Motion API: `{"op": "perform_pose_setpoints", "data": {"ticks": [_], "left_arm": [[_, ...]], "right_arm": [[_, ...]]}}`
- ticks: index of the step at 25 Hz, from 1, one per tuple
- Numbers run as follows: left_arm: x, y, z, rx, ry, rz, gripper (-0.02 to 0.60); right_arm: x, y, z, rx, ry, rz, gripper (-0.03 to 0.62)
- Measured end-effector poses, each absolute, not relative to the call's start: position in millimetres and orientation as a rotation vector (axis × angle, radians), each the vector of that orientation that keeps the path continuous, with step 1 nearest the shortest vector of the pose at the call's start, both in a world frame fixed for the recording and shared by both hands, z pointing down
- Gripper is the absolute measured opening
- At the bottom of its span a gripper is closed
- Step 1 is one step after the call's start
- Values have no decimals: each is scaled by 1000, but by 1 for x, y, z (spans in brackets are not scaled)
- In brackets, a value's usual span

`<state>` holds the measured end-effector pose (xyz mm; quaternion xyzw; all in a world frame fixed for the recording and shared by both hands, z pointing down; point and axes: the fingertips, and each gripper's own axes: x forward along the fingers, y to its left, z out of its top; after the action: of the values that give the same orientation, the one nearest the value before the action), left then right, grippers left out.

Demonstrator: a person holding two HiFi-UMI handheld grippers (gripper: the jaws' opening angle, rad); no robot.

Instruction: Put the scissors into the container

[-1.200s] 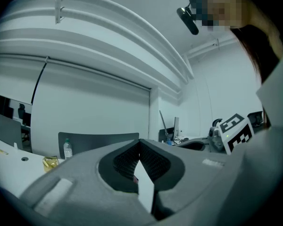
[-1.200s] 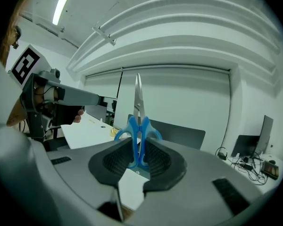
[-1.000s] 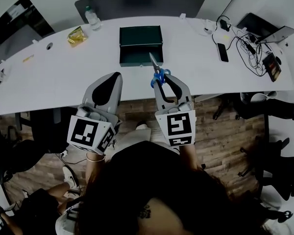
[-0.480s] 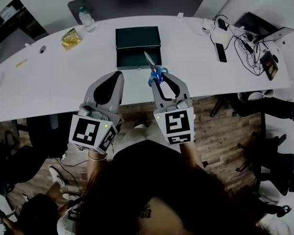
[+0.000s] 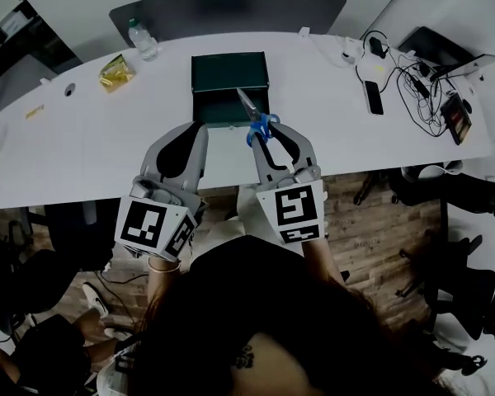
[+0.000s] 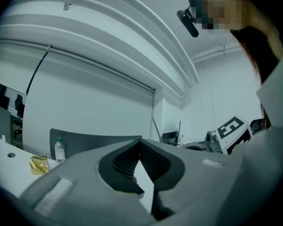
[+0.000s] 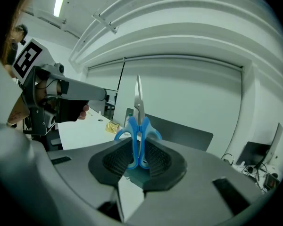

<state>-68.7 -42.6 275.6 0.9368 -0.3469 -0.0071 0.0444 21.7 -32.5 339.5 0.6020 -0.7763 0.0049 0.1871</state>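
Head view: right gripper clamps the scissors by their blue handles, blades pointing far toward the container's near right edge on the table. Left gripper sits just left. Left gripper view: jaws closed together, empty. Right gripper view: pads squeeze the scissors' handles, blades upright.

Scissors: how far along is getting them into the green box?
Pickup looks done: the right gripper is clamped on the blue handles of the scissors, blades pointing toward the open green container. The left gripper is shut and empty. Remaining: lower them in and release.
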Motion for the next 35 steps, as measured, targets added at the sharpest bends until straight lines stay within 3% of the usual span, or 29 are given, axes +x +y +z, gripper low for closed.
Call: {"op": "perform_pose_setpoints", "data": {"ticks": [35], "left_arm": [[-33,-171,300,2759,-1286,25,11]], "right_arm": [[54,-168,428,1197,-2164,-49,91]]}}
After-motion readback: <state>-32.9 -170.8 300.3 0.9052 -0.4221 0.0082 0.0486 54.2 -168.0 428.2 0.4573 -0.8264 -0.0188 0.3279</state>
